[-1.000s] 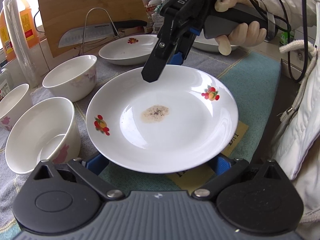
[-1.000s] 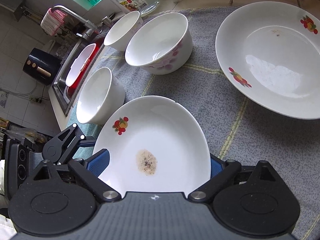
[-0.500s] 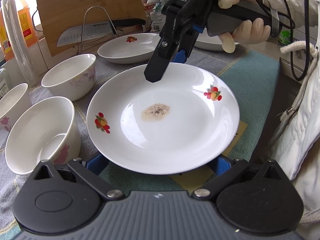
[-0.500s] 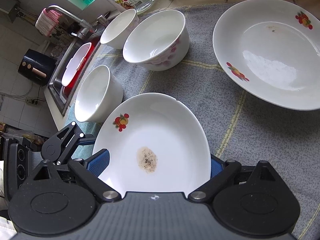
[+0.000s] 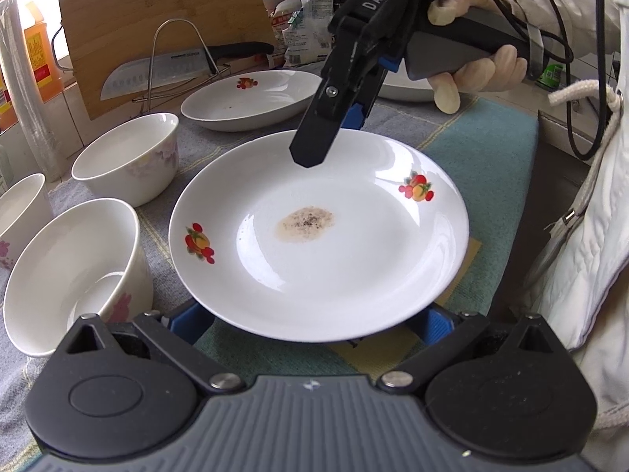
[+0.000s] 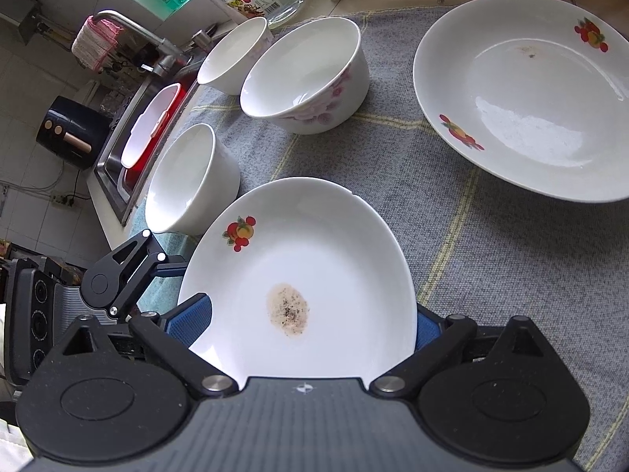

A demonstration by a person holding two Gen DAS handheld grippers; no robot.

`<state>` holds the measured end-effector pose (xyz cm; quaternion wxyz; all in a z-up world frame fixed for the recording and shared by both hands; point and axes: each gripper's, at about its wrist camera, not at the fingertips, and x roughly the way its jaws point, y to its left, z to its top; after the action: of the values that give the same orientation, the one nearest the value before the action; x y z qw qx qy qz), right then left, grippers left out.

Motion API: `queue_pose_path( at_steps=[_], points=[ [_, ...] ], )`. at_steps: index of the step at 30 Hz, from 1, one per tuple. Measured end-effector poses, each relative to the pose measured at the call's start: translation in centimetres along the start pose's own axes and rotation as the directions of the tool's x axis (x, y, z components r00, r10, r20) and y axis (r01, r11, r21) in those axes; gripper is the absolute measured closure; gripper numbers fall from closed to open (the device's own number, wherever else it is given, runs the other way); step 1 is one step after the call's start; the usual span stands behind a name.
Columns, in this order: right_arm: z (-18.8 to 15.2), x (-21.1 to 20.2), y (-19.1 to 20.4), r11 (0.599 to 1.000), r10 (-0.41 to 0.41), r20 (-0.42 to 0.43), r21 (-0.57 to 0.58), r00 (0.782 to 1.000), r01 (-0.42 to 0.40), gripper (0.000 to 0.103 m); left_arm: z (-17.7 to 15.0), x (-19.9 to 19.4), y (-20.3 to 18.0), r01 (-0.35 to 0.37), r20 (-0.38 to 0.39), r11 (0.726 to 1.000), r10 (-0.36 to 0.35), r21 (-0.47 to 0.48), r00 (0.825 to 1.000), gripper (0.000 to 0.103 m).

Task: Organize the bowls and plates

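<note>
A white plate with fruit prints and a brown stain in its middle hangs just above the cloth. My right gripper is shut on its far rim, one finger on top and the other beneath; in the right wrist view the plate fills the gap between the fingers of my right gripper. My left gripper is open, its blue pads tucked under the plate's near rim. A deeper plate lies beyond, and three white bowls stand to the left.
A grey cloth covers the counter. A cutting board and a knife on a wire rack stand at the back. Another plate sits behind the gloved hand. A sink lies past the bowls. The person's white jacket is at right.
The plate stays fixed between both grippers. The background drifts slightly in both views, and the right gripper's handle sits a little higher and closer in the left wrist view.
</note>
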<state>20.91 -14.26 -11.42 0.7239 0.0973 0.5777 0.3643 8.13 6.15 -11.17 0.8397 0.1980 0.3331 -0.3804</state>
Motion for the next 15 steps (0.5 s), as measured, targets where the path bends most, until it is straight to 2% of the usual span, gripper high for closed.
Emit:
queue_pose_path(
  at_steps=[15],
  points=[
    [-0.64, -0.59, 0.76, 0.999, -0.040, 0.005, -0.009, 0.999, 0.040, 0.000, 0.19, -0.60, -0.29, 0.002, 0.008, 1.000, -0.002, 0.015, 1.000, 0.001]
  ],
)
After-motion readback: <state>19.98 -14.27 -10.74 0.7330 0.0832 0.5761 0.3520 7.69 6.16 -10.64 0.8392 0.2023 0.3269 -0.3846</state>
